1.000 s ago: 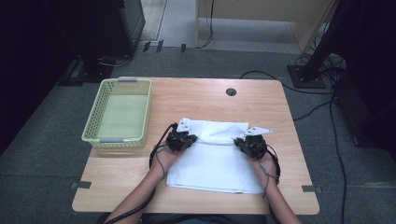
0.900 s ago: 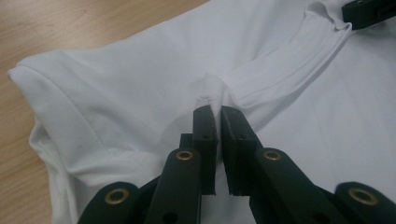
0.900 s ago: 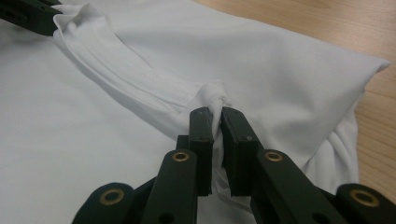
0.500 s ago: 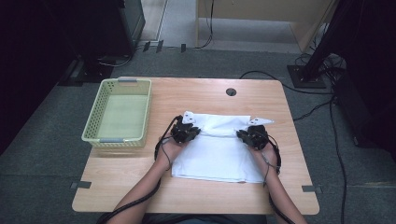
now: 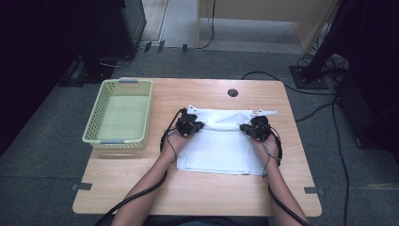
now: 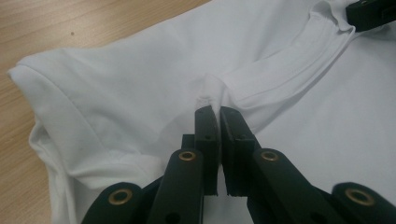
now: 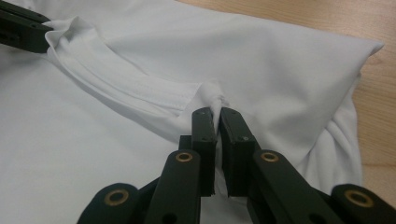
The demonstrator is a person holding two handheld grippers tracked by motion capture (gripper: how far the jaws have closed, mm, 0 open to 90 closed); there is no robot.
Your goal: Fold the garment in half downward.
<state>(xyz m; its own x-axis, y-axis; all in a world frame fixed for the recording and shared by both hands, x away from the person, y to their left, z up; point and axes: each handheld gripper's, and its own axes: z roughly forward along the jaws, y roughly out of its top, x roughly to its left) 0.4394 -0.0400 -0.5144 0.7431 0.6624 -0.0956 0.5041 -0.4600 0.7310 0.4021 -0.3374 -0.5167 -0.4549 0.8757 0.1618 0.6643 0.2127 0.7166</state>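
Observation:
A white T-shirt [image 5: 221, 150] lies flat on the wooden table [image 5: 211, 197], collar toward the far side. My left gripper [image 5: 194, 125] is shut on a pinch of shirt fabric beside the collar, seen close in the left gripper view [image 6: 214, 111]. My right gripper [image 5: 253, 129] is shut on the matching fold at the collar's other end [image 7: 215, 111]. Both sets of jaws have just been closing a little further on the cloth. The ribbed collar [image 6: 289, 65] runs between the two grips, and a short sleeve [image 7: 336, 93] spreads beyond the right gripper.
A pale green plastic basket [image 5: 94, 127] stands empty on the table's left side. A round cable hole [image 5: 233, 92] sits near the far edge. Bare wood [image 5: 188, 94] lies beyond the shirt. Cables and dark equipment stand on the grey floor around the table.
Both grippers have moved away from the person toward the table's far edge, dragging the shirt with them. The shirt now lies farther up the table.

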